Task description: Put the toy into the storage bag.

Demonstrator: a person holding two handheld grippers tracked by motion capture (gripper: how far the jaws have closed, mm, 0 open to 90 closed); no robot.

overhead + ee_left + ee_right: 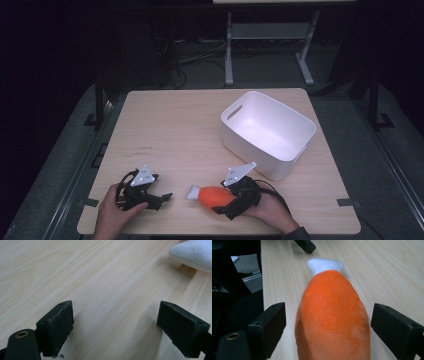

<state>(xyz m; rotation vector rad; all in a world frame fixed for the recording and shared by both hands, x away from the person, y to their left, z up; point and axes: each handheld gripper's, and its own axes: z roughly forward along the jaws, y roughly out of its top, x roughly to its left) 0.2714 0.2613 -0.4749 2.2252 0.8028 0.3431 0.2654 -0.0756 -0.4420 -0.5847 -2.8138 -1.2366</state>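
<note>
Dark room, pale wood table, white bin, both grippers' fingers wide apart, orange plush between right's.

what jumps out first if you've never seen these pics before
The bright orange plush toy with a white tip, lying near the table's front edge between the open jaws of the right tool. Next, the empty white bin at the table's far right, and the open left tool resting on bare wood.
</note>
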